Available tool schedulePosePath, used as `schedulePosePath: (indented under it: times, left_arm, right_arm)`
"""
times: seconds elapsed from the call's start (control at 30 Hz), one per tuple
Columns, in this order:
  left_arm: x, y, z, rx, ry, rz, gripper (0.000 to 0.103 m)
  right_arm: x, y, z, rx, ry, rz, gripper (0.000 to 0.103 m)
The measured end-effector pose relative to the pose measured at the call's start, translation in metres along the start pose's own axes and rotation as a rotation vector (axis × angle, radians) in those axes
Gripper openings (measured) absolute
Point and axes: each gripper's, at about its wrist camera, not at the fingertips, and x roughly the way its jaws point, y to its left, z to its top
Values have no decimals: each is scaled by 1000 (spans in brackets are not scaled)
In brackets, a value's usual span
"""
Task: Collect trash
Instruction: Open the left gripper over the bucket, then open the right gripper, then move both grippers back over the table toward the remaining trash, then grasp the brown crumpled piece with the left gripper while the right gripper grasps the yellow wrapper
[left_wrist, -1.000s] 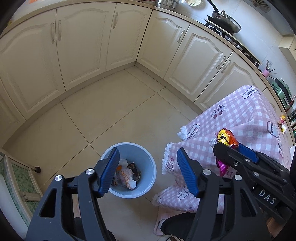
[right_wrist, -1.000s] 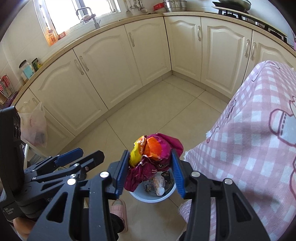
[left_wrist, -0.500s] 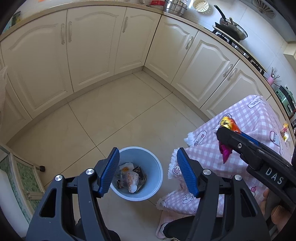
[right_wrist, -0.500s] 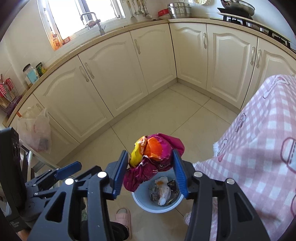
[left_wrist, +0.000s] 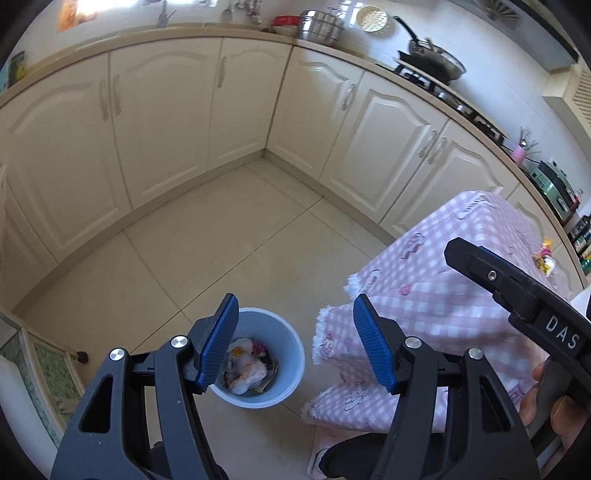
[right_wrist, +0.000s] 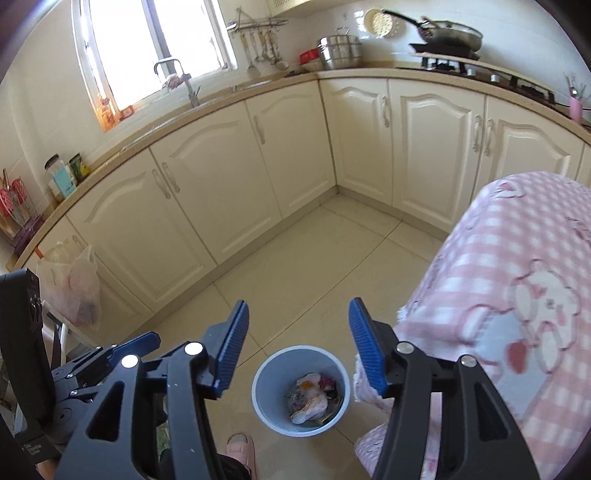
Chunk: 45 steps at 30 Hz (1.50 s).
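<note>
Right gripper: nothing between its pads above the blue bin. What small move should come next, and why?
Probably swing the right gripper toward the small bright scraps on the pink checked tablecloth. Its jaws are opening with nothing between them, the blue bin already holds wrappers, and those scraps look like the only trash outside it. The left gripper is also empty.

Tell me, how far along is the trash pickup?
Done: crumpled wrappers lie in the blue bin. In hand: nothing; the right tool is opening with nothing between its jaws, above the bin, and the left tool is open and empty. Left: a small colorful scrap sits on the pink checked tablecloth.
</note>
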Motion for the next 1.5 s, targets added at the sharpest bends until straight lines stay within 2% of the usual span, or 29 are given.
schedulePosePath:
  times: [0.2, 0.37, 0.53, 0.7, 0.87, 1.07, 1.2, 1.27, 1.3, 1.33, 1.5]
  left_arm:
    - [-14, -75, 12, 117, -34, -77, 62]
    - [-14, -146, 19, 229, -41, -152, 62]
    - [0, -227, 22, 332, -12, -233, 62]
    - [20, -301, 19, 427, 25, -264, 62]
    - [40, -351, 15, 507, 45, -259, 62]
    - [71, -383, 16, 565, 72, -207, 60]
    - [90, -393, 17, 574, 110, -213, 46]
    - [95, -395, 18, 566, 106, -213, 44]
    - [96, -396, 19, 568, 102, -210, 39]
    - [97, -397, 21, 566, 101, -217, 25]
    - [94, -389, 28, 518, 91, -254, 23]
  right_arm:
    - [-61, -51, 8, 40, -99, -66, 56]
    - [-114, -119, 7, 102, -173, -157, 56]
    - [-157, -194, 1, 175, -224, -278, 56]
    - [-178, -261, -5, 241, -234, -369, 56]
    - [-179, -301, -9, 273, -215, -414, 56]
    - [-164, -331, -7, 291, -179, -428, 56]
    - [-152, -342, -1, 301, -156, -416, 56]
    - [-148, -345, 2, 297, -146, -424, 56]
    - [-145, -347, 3, 296, -140, -424, 56]
    - [-141, -349, 4, 300, -132, -420, 56]
    - [-125, -351, 10, 305, -98, -411, 56]
